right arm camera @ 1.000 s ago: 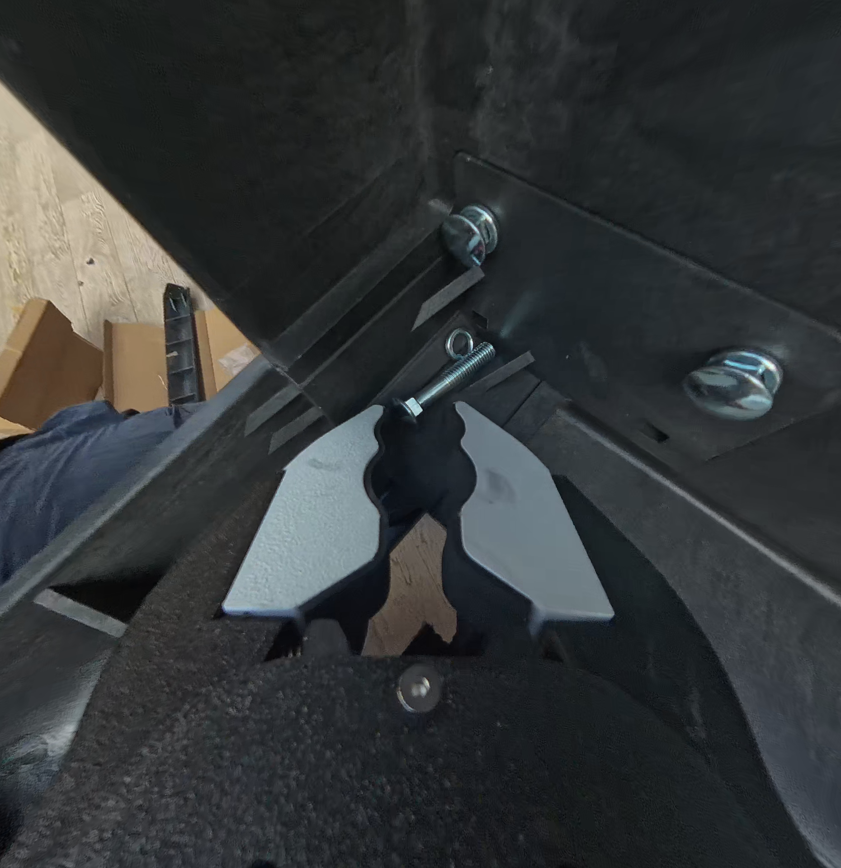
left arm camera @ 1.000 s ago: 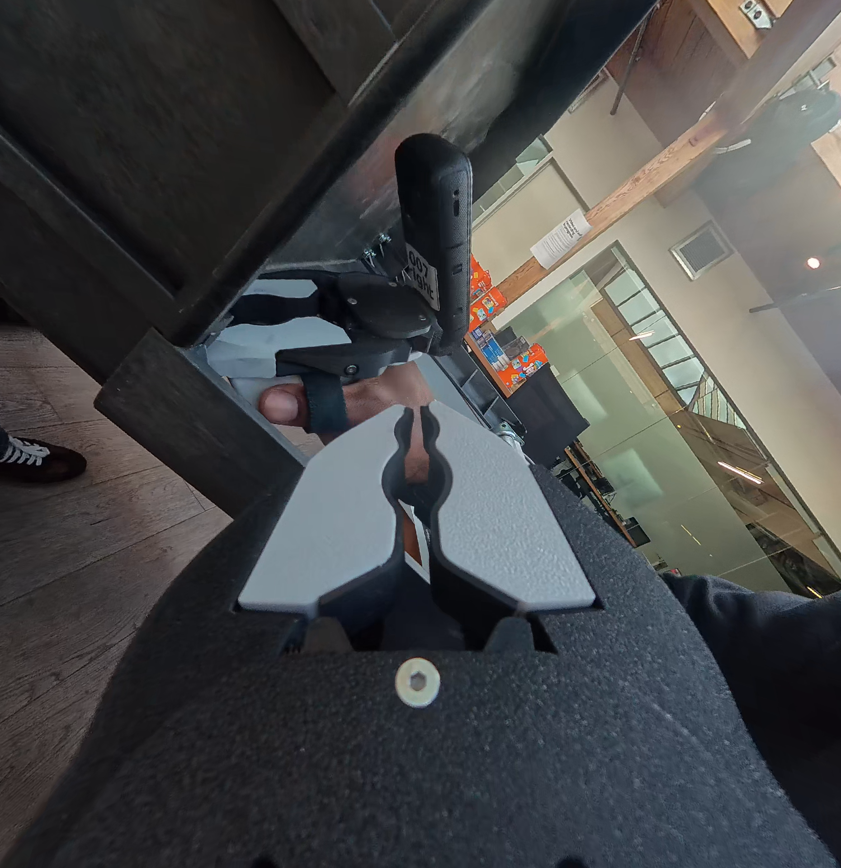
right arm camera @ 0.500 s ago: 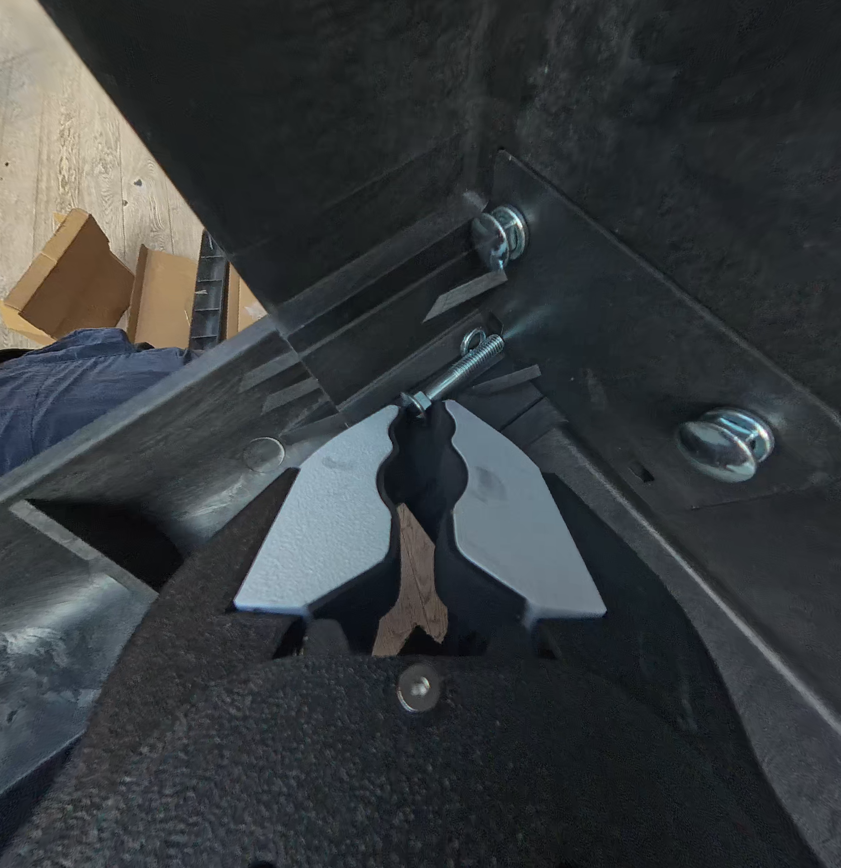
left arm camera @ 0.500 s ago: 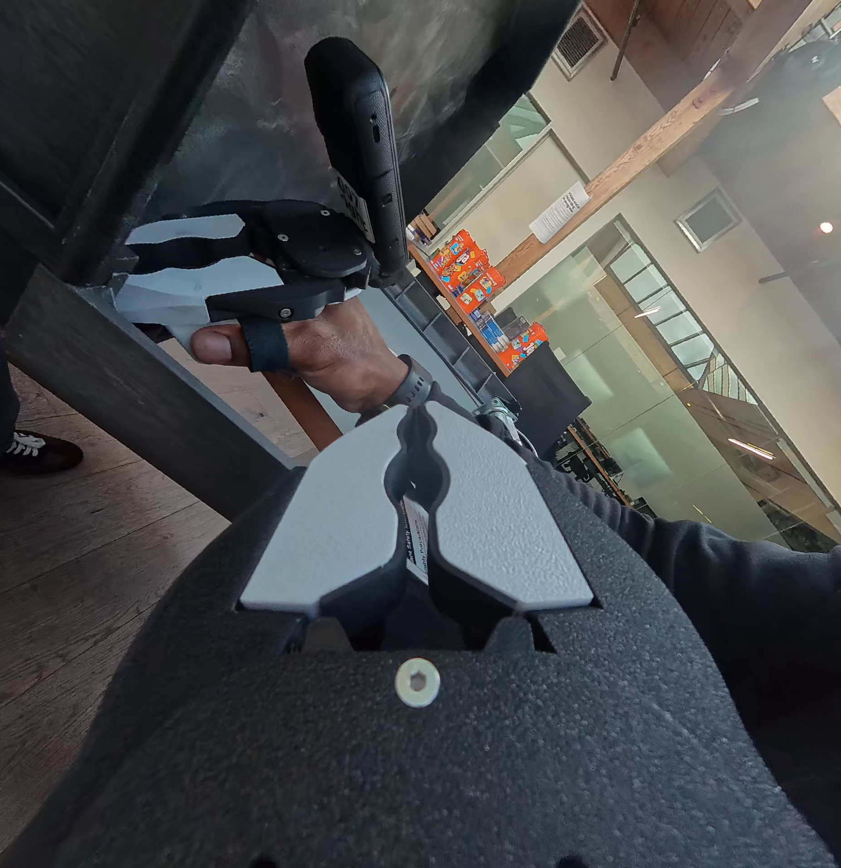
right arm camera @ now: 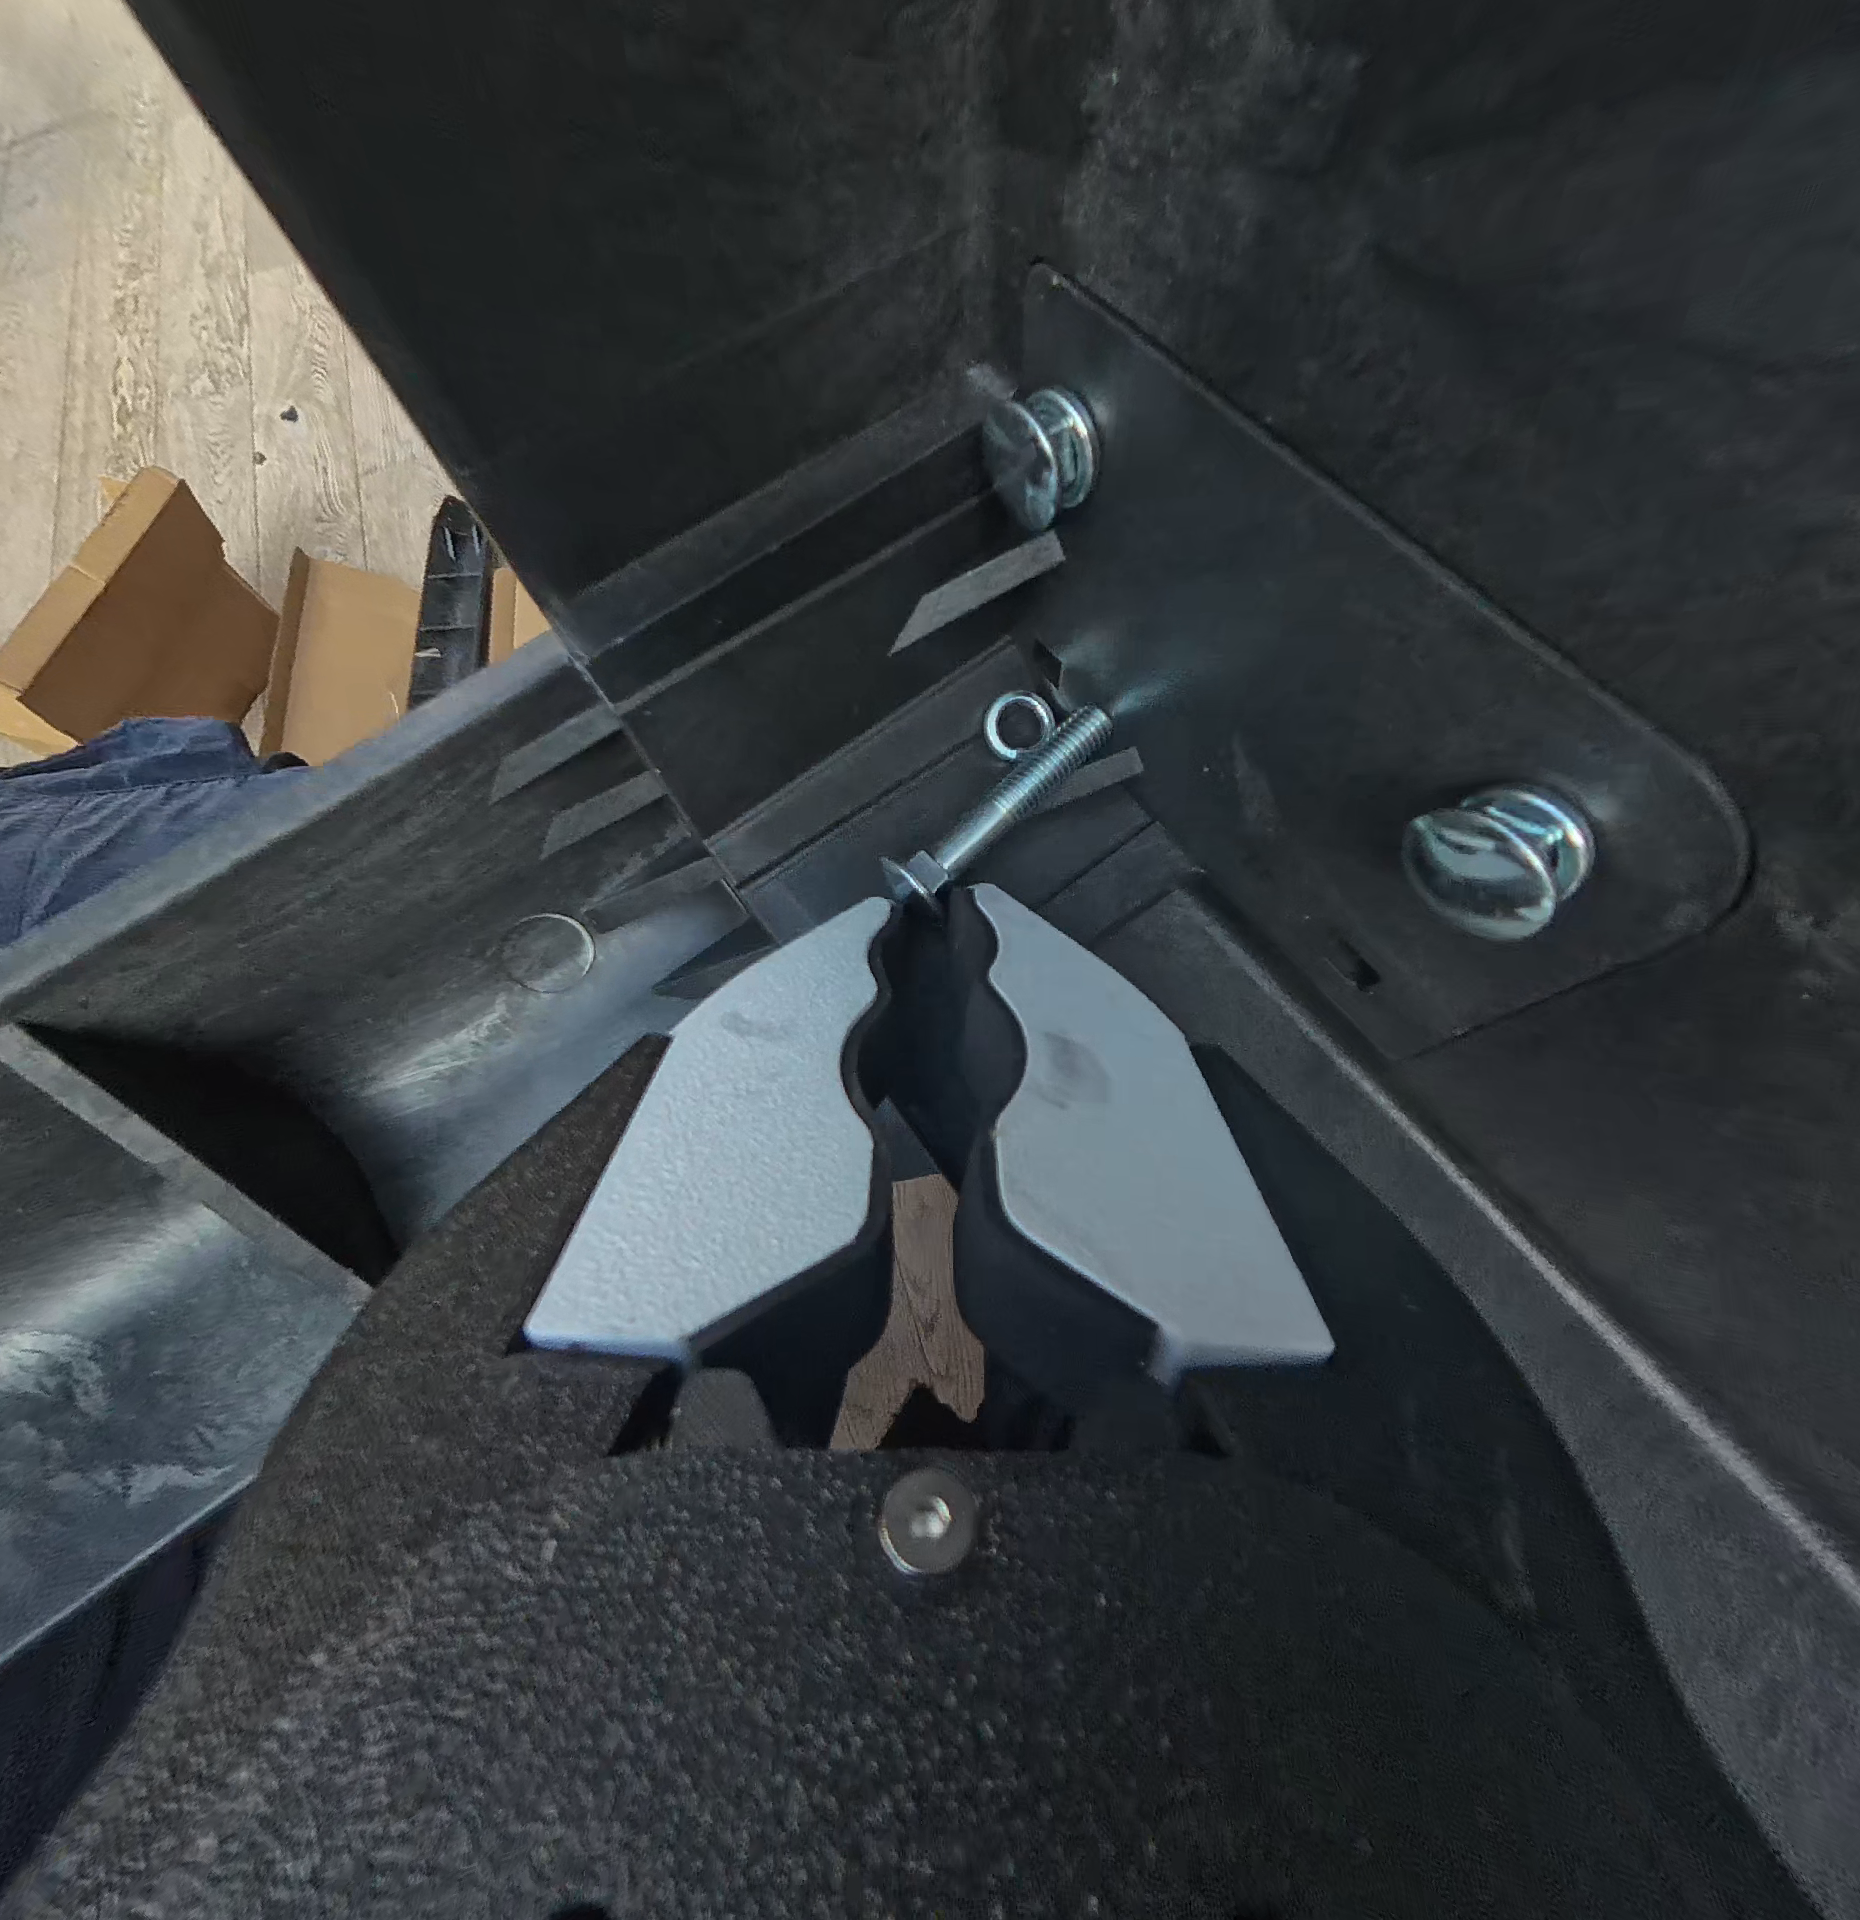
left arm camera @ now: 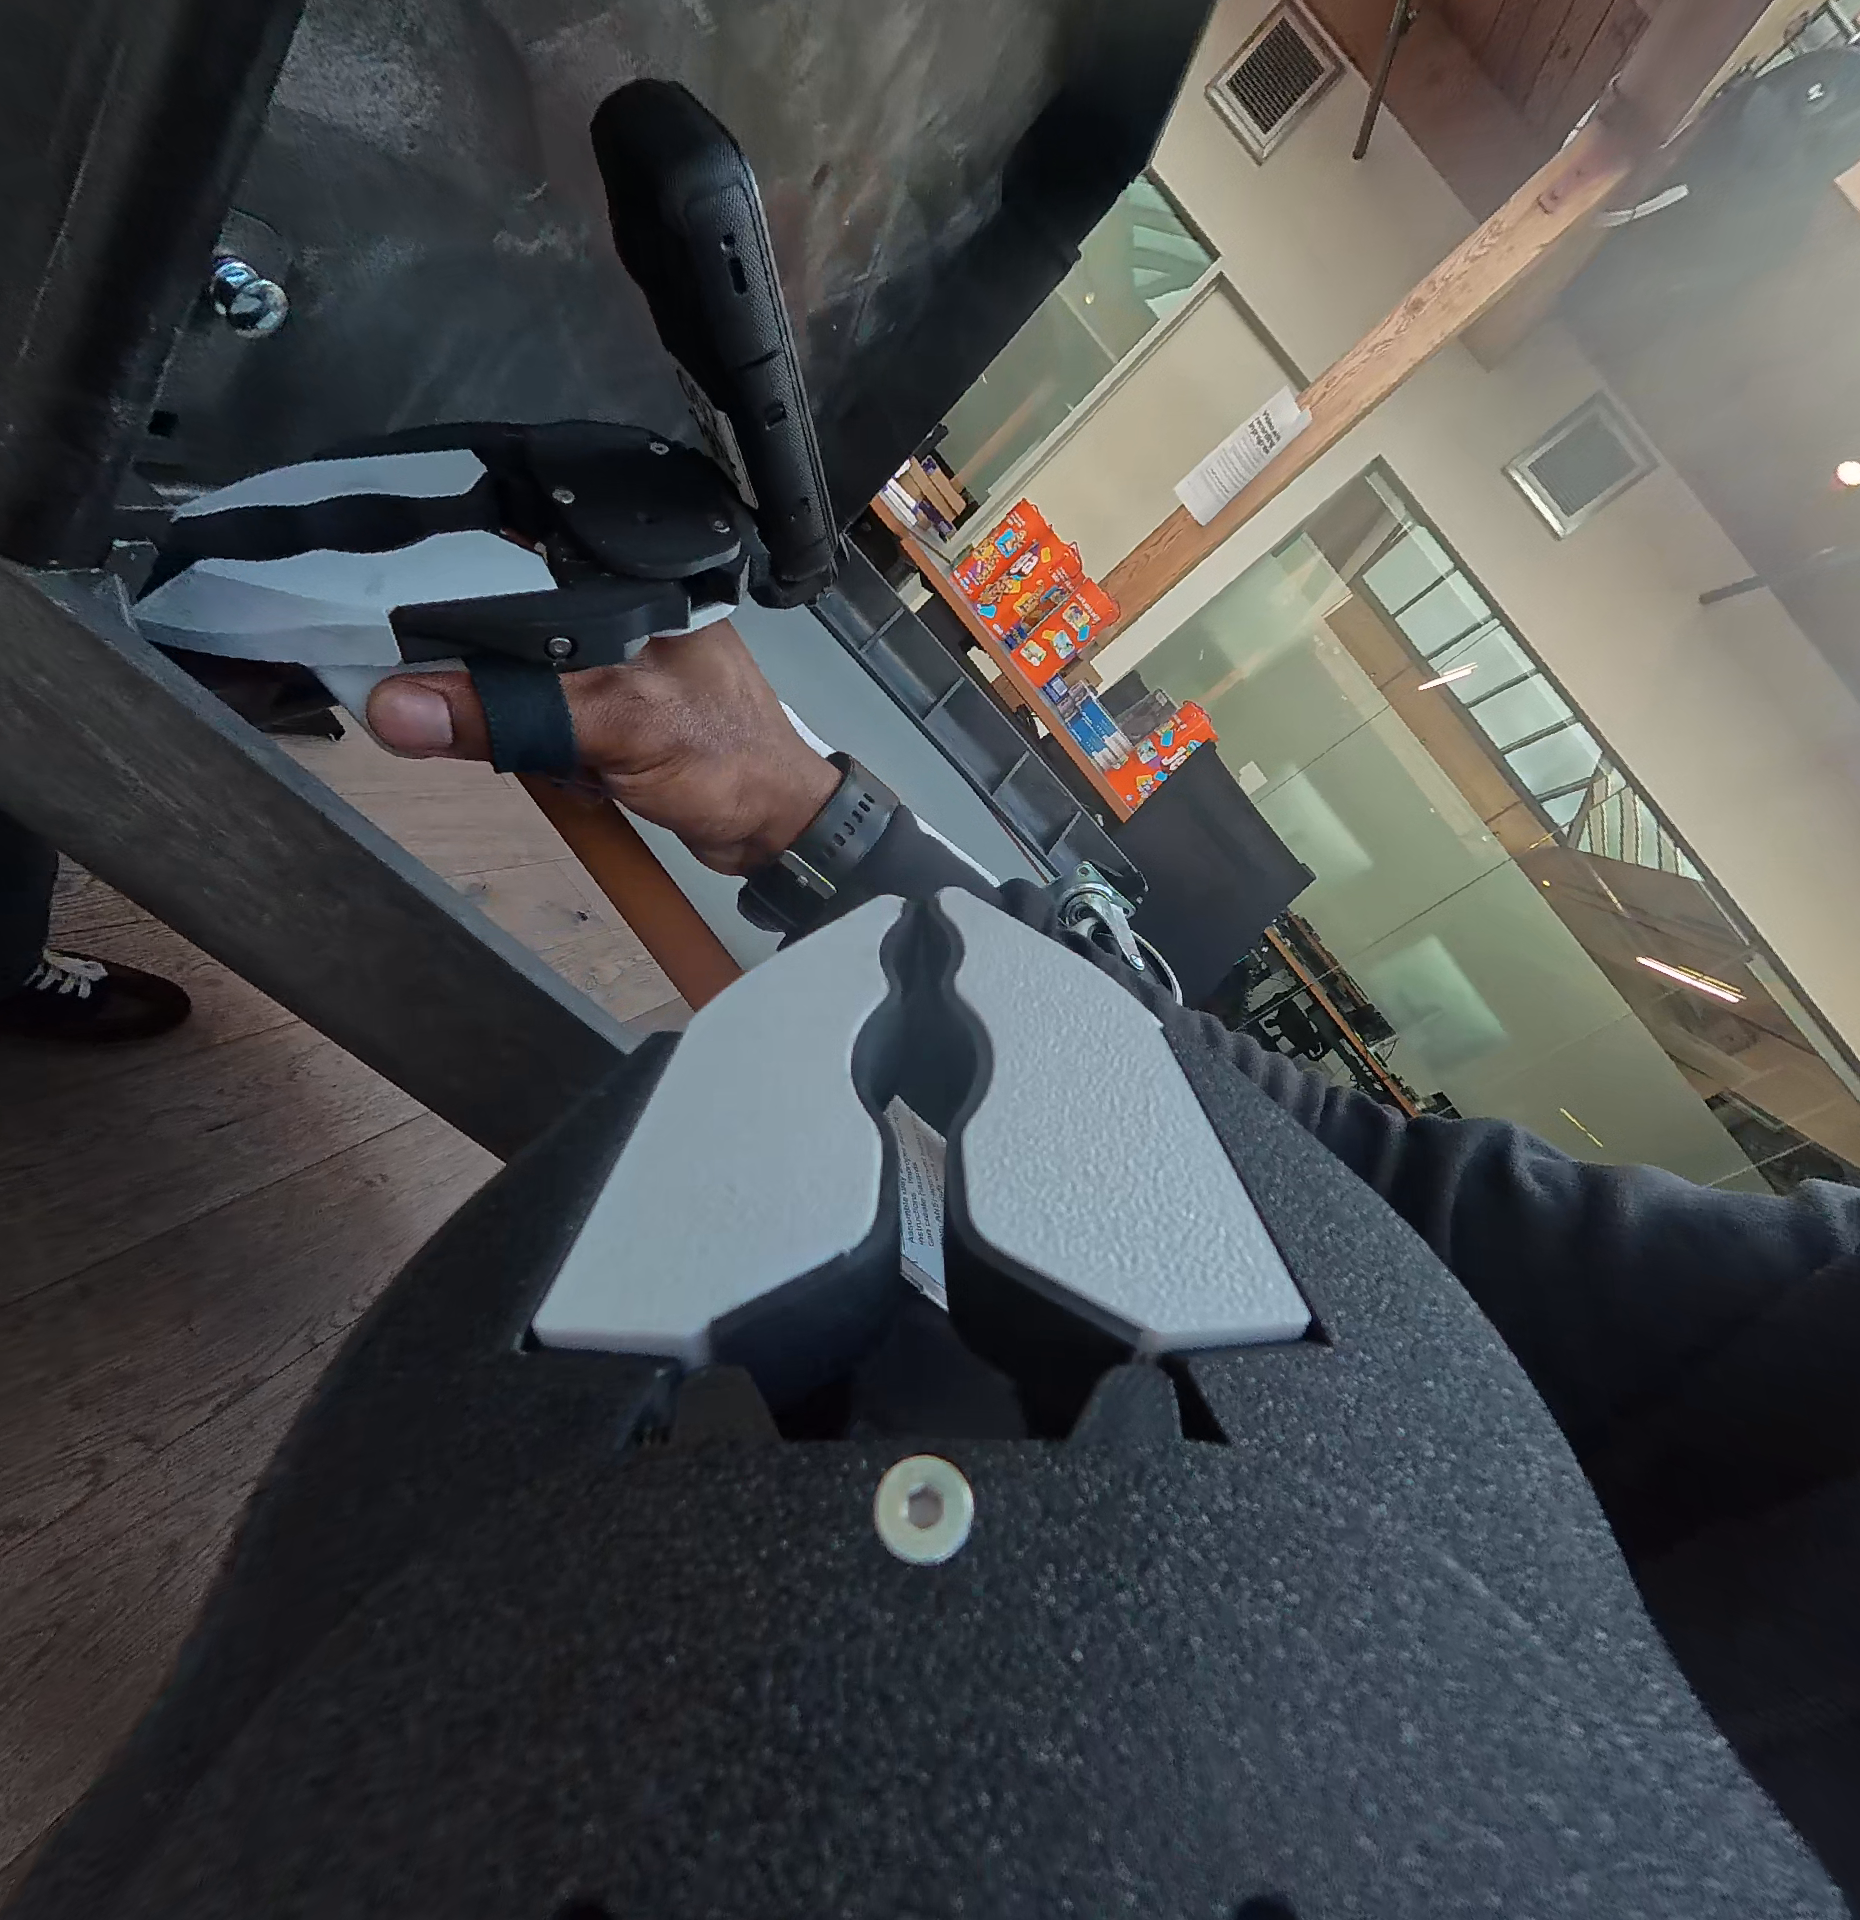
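The right tongs (right arm camera: 931, 902) are pushed up under a dark moulded panel (right arm camera: 697, 208), and a silver bolt (right arm camera: 1019, 800) is pinched by its head between the fingertips (right arm camera: 853, 920). The jaws are closed to a narrow slit on that head; the threaded shank juts out free, slanting up and to the right toward the black metal bracket (right arm camera: 1321, 675). A small silver ring (right arm camera: 1012, 724) sits on the dark ledge just beside the bolt's far end. Two round-headed silver fasteners are already seated in the bracket, one at its upper corner (right arm camera: 1040, 457), one well off to the right (right arm camera: 1492, 860).

The bolt is judged to be light, hard and stiff, and smooth enough to pivot or slip. Only the head is caught at the very tips, so the hold looks slim. A steadier hold would likely be had across the flats of the head, with the threads left clear.

Over in the left wrist view, the left tongs (left arm camera: 924, 906) are seen fully closed, tip against tip, with nothing between them. They are held away from the work, over a dark sleeve (left arm camera: 1528, 1247). Beyond them a hand (left arm camera: 645, 727) with a black wristband is wrapped around the other tool, whose grey fingers reach in beneath the panel. Farther back, shelves of orange boxes (left arm camera: 1040, 603) and a wooden floor (left arm camera: 178, 1195) are in view.
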The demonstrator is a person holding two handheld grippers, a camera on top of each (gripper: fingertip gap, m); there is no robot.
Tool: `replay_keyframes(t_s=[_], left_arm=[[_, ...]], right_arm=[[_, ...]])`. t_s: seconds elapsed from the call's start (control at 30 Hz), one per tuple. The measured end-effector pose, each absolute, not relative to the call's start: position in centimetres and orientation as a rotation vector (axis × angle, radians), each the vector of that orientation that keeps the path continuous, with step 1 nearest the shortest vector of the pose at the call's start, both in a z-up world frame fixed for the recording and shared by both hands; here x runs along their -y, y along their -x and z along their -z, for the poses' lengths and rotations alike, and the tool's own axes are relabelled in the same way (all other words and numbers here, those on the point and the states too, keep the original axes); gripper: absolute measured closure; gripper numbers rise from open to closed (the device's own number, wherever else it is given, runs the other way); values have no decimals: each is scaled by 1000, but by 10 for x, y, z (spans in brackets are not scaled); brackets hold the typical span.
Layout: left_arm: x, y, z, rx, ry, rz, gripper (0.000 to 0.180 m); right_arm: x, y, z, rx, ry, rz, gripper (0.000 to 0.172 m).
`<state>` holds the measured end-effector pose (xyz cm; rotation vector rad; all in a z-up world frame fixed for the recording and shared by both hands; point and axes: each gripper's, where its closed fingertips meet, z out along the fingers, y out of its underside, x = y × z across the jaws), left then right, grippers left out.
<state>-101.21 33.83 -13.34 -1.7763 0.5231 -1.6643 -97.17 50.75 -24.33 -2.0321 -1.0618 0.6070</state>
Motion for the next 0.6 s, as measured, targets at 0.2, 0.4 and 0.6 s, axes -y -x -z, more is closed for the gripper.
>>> replay_keyframes(t_s=[0.2, 0.4, 0.6], left_arm=[[-337, 1011, 134, -523, 1778, 1673, 180], [-336, 1009, 136, -516, 1777, 1694, 180], [-335, 1008, 138, -511, 1777, 1714, 180]], right_arm=[[-509, 961, 244, 961, 2048, -661, 165], [-506, 950, 244, 890, 2114, -649, 168], [-510, 922, 254, 760, 2224, -590, 171]])
